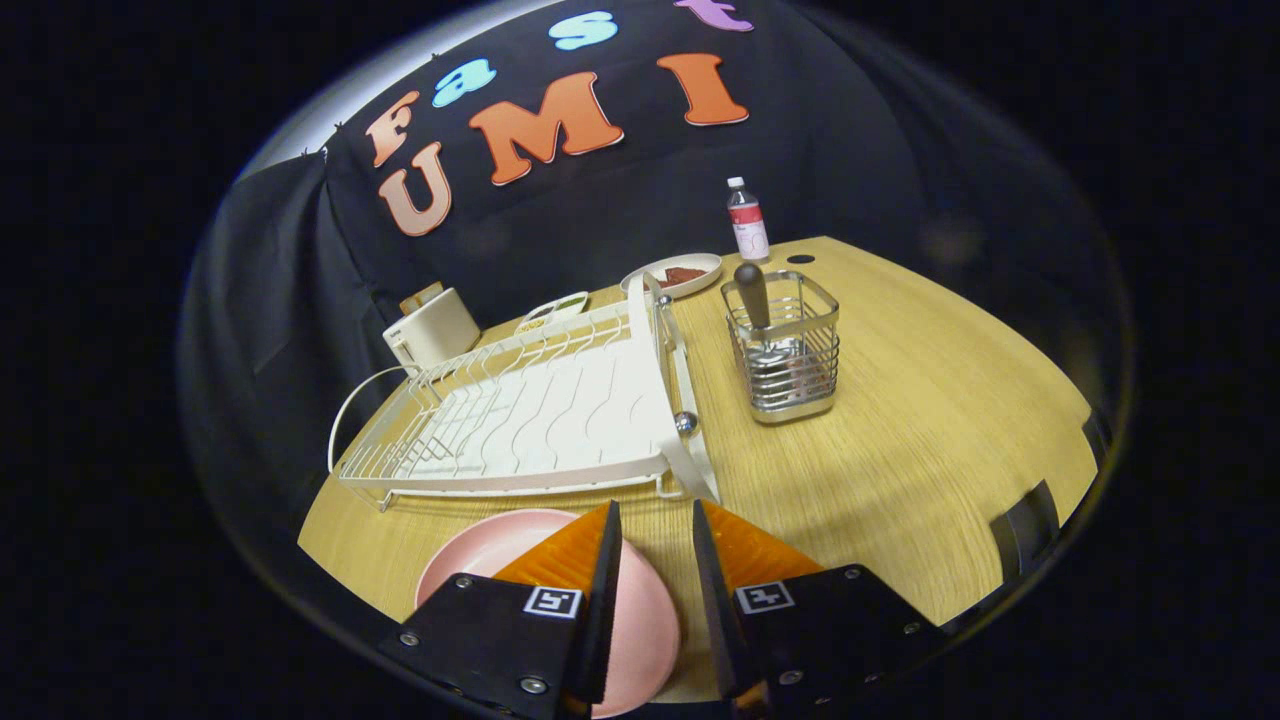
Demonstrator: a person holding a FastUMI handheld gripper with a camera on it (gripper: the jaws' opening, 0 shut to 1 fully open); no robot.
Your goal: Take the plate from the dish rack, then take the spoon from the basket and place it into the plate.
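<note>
A pink plate [500, 545] lies flat on the wooden table [900, 440], just in front of the white dish rack [540, 420] and partly under my left finger. My gripper [655, 520] hovers above the plate's right edge, open, with nothing between the fingers. The rack holds no dishes. Beyond the fingers and to the right stands a wire basket [785, 355] with the spoon [755, 300] upright in it, dark handle up, bowl down inside the wires.
A white toaster [432, 328] sits behind the rack. Further back are a small dish with green food [555, 308], a plate with brown food [683, 274] and a clear bottle [747, 220]. Bare table spreads right of the basket.
</note>
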